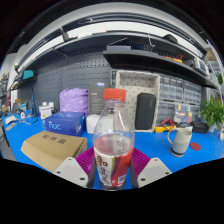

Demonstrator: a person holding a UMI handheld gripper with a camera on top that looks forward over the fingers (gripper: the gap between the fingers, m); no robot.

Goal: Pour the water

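While clamping both pink pads on the lower body of the bottle [114, 140], holding it upright between the fingers of the tool [113, 172], long axis vertical, with the cup [181, 138] standing ahead and rightward on the blue bench [150, 146].

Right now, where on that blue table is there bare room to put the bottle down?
The bottle sits between the gripper fingers, held up close. Bare blue table shows between the bottle and the white cup, and beyond that cup toward the plant. It is crowded on the other side: the cardboard box, blue box and purple bag sit close together.
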